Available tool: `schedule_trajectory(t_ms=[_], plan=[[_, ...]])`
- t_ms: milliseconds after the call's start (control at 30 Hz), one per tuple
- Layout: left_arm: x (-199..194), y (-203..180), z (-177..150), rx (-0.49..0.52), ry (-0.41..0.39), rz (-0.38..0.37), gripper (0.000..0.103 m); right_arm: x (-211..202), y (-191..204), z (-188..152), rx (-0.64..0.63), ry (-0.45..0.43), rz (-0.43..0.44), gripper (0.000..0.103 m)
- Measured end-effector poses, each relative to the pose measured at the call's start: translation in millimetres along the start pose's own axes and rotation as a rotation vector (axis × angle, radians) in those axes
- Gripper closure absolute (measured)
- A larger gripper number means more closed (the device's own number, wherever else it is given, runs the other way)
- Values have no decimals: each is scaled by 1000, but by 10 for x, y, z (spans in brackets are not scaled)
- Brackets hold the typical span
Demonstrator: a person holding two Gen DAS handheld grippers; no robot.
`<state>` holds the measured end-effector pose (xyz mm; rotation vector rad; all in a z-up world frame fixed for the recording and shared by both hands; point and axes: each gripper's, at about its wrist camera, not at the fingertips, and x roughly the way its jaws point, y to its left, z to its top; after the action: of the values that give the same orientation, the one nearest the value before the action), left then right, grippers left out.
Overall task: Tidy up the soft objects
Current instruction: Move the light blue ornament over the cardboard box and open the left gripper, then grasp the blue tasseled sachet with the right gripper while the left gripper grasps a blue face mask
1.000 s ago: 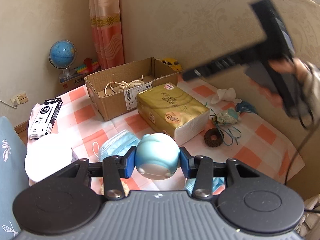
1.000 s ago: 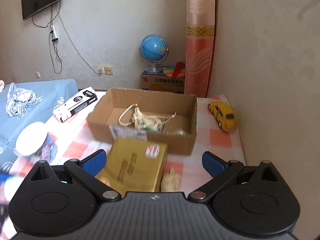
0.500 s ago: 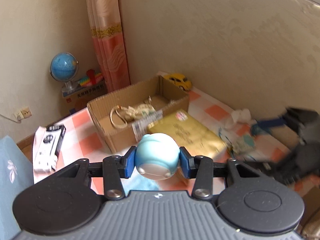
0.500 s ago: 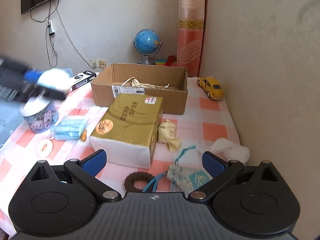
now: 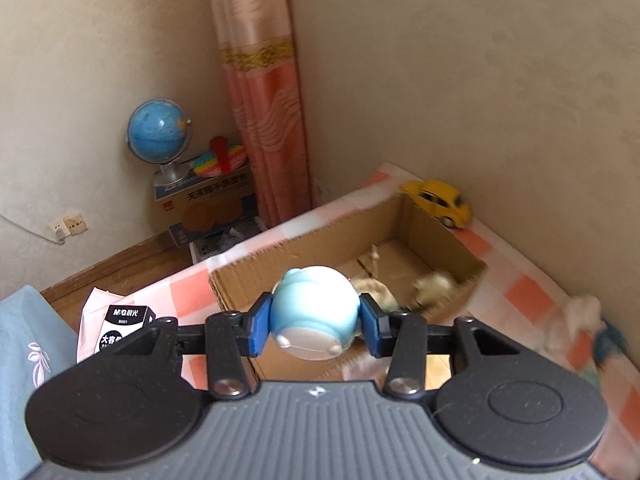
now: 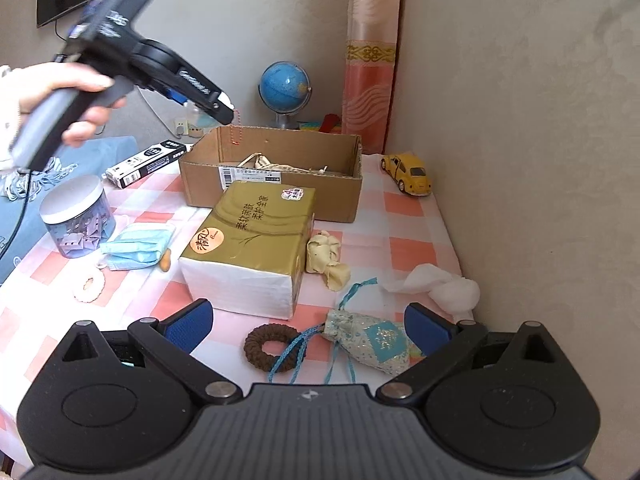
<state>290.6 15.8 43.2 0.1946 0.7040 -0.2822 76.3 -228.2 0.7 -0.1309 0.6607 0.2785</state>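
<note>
Left tool (image 5: 315, 322) has the blue toy (image 5: 314, 312) between its pads, carried above the near wall of the box (image 5: 436, 240) and not inside it yet. The jaws have just been opening a little. In the left wrist view the right pad looks barely on the toy, maybe a sliver of gap, but the toy is not falling, so I read it as a loosening grip and not a release. My guess is a drop into the box, since cord and scraps of soft stuff already lie on its floor.

From the right wrist view, the left tool hangs high over the box's left corner and points down. A red bead chain (image 6: 236, 130) dangles below its tip, probably the toy's loop.

Right tool (image 6: 308, 326) is wide open and holds nothing. It hovers low over the counter (image 6: 408, 204), with the pouch (image 6: 372, 340) and its blue drawstring between the pads but untouched. It looks staged for the next pick.

Still out on the counter:
- brown ring (image 6: 272, 348)
- cream cloth knot (image 6: 326, 260)
- white wad (image 6: 440, 284)
- masks (image 6: 136, 246)
- tissue pack (image 6: 256, 240), right against the box front

Risk: a release from this height could bounce the toy off the rim, so lower it first. The pouch cords may snag the ring.
</note>
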Motion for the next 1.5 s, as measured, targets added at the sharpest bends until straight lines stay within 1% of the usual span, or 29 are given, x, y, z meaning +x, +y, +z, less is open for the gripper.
schedule_trajectory(t_ms=[33,67,100,133,167,233,300,400,500,567,767,867,967,1100,1233,1433,1500], plan=[[50,31,8,-13,-5,8,53,-7,-4,-4,1,1,-3,0],[103,48,15,-22,-2,24,40,-12,-4,-12,-1,2,-5,0],[146,59,18,-24,-3,50,25,-15,-3,-18,-3,4,-7,0],[178,64,11,-30,-8,78,20,-16,-2,-24,-4,5,-10,0],[184,67,-8,-36,-13,94,19,-20,-2,-29,-4,7,-12,0],[159,94,-49,-47,-11,77,19,-30,-3,-34,-2,6,-12,0],[81,95,-110,-51,-21,63,16,-44,-9,-37,1,5,-11,0],[-92,2,-237,-26,-43,59,10,-51,-11,-42,1,5,-15,0],[-290,-101,-394,0,-75,45,6,-63,-7,-62,2,5,-11,0],[-403,-167,-492,-5,-85,28,5,-61,-10,-90,4,10,-9,0],[-711,-396,-815,-3,-77,-17,5,-40,-87,-186,30,31,-18,0],[-873,-502,-965,4,-74,-15,5,-22,-147,-220,47,36,-29,0],[-1032,-585,-1122,-2,-86,-36,5,11,-207,-252,68,46,-30,0],[-1204,-691,-1346,-10,-99,-42,5,105,-265,-273,82,68,-36,0],[-1282,-748,-1508,-14,-98,-20,5,260,-331,-212,104,82,-43,0],[-1270,-709,-1667,-67,-69,-26,5,624,-397,-59,123,105,-135,0],[-1258,-700,-1695,-69,-62,-21,5,749,-406,-40,132,120,-150,0]])
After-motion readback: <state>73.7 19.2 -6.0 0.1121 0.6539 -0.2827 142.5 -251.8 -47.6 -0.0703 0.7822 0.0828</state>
